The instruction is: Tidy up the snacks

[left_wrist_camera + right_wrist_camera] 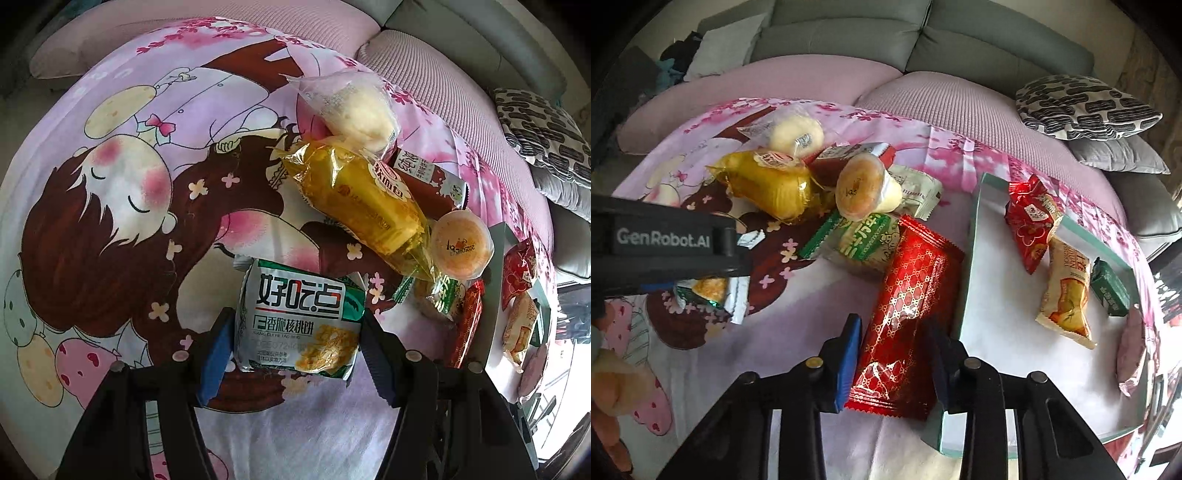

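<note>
Only the right wrist view shows the inside of the shallow green-rimmed tray (971,236), where three snacks lie: a red packet (1030,225), a cream packet (1067,295) and a small green packet (1110,286). The left wrist view shows that tray only edge-on at its right margin.

The left tongs (295,343) are clamped at medium width on a green-and-white walnut biscuit packet (299,317), above the cartoon-print sheet (110,221). The right tongs (894,362) stand narrow with the long red wrapper (908,314) between their pads, touching both, just beside the tray's near corner.

Left of the tray a pile holds a yellow bread bag (768,188), a clear-wrapped bun (794,134), one round cake cup (860,190) and a green-edged packet (860,243).
</note>
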